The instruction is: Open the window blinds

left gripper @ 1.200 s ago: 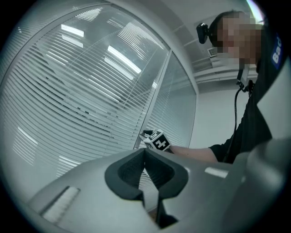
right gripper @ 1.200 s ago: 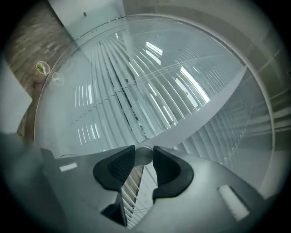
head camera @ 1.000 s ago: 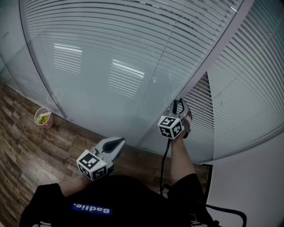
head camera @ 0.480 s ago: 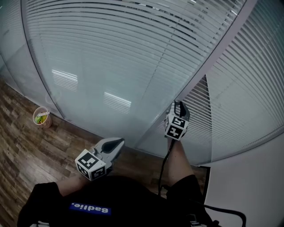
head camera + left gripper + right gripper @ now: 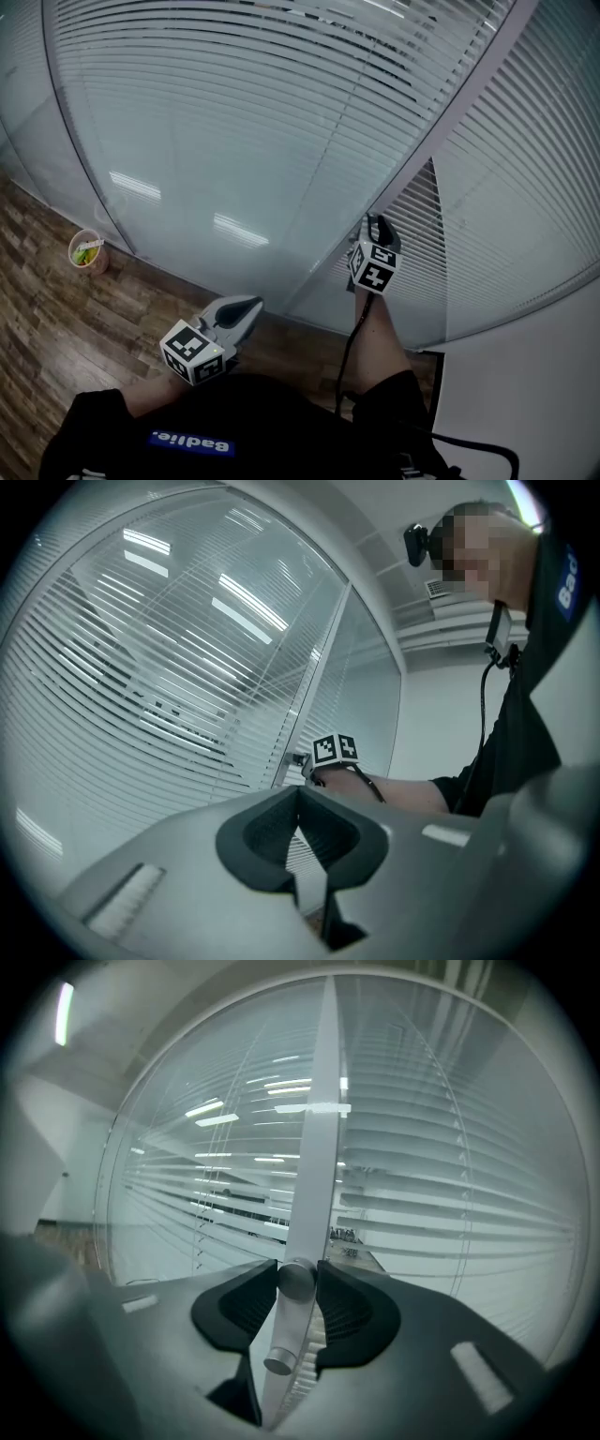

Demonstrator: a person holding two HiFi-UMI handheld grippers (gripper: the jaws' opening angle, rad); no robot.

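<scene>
White slatted blinds (image 5: pixel 281 112) hang behind glass on both sides of a pale upright frame post (image 5: pixel 319 1147). A round metal knob (image 5: pixel 296 1279) sticks out from the post, with a second knob (image 5: pixel 279 1363) below it. My right gripper (image 5: pixel 375 228) is held level against the post; its pads still touch the upper knob on both sides while the jaws are opening. The left gripper (image 5: pixel 249 304) hangs low beside the person's body, away from the glass, shut and holding nothing. In the left gripper view its pads meet at the tip (image 5: pixel 300 794).
A small cup (image 5: pixel 87 251) with something green in it stands on the wooden floor by the glass at the left. A white wall (image 5: pixel 525 394) closes off the right side. A black cable (image 5: pixel 349 347) runs down from the right gripper.
The right gripper has rolled about its own axis at the knob, so its marker cube shows a different face. The left gripper has stayed where it was.
</scene>
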